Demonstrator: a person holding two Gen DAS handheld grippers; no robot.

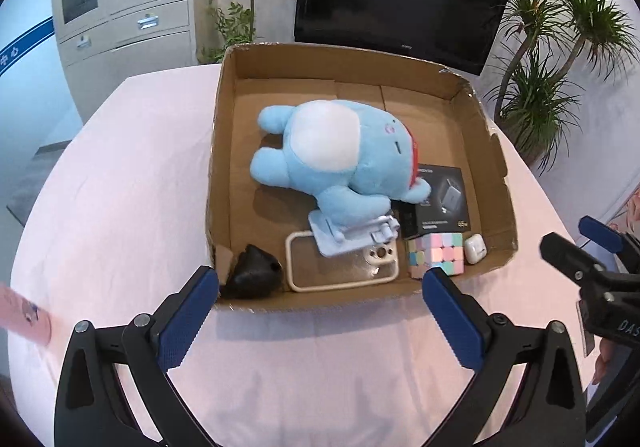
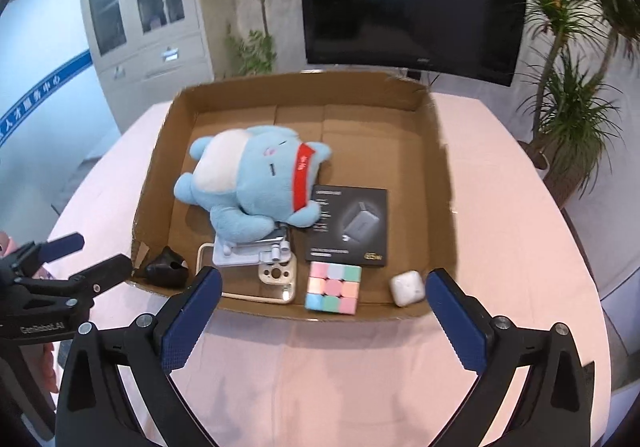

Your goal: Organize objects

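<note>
Left gripper [image 1: 320,289] wide open, holds nothing, hovers over the pink bench [image 1: 132,183] just short of the box's near wall. Right gripper [image 2: 324,289] same: wide open, empty, touching nothing.

Everything sits inside the cardboard box [image 1: 224,151]. Along its near wall, left to right: black lump [image 1: 252,273] in the near-left corner (mouse or pouch, too dark to tell), clear phone case [image 1: 342,267], pastel cube [image 1: 436,253], white earbud case [image 1: 474,247] near the near-right corner. Just behind the phone case, a pale blue folding stand [image 1: 348,235] overlaps its edge. Behind the cube, a black charger box [image 1: 442,199]. Blue plush toy [image 1: 332,151] fills the box middle, one limb resting on the stand, head end touching the charger box.

Handling, by judgement: plush is light, soft, squashy; pinch a limb or the body. Cube is rigid; grip flat opposite faces. Earbud case is smooth, likely slippery; close across its short side. Phone case is thin, flexible; take the rim. Charger box is stiff; grip its edges.
</note>
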